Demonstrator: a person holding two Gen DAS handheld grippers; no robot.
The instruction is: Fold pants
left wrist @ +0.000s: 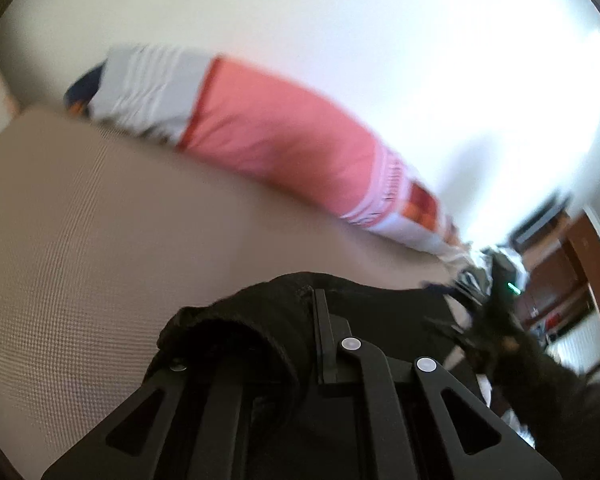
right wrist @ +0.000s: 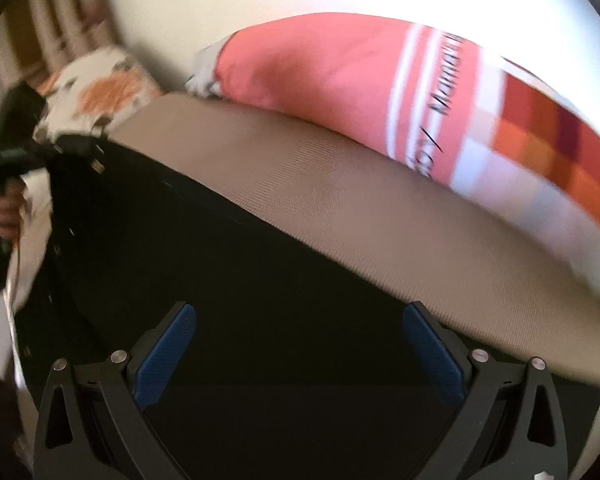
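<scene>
The black pants [right wrist: 228, 264] lie on a beige woven mattress [right wrist: 340, 208]. In the left wrist view my left gripper [left wrist: 296, 312] is shut on a bunched fold of the pants [left wrist: 236, 332], which drapes over its left finger and hides the tips. In the right wrist view my right gripper [right wrist: 300, 316] is open, its blue pads [right wrist: 432, 352] spread wide just above the flat black cloth. The left gripper and the hand holding it show at the far left of the right wrist view [right wrist: 8, 160], at the pants' far end.
A long pink pillow [left wrist: 284, 128] with white stripes and orange checks lies along the mattress's far side against a white wall [left wrist: 380, 20]. A floral cushion [right wrist: 100, 92] sits at the far left corner. Wooden furniture [left wrist: 556, 264] stands beyond the bed.
</scene>
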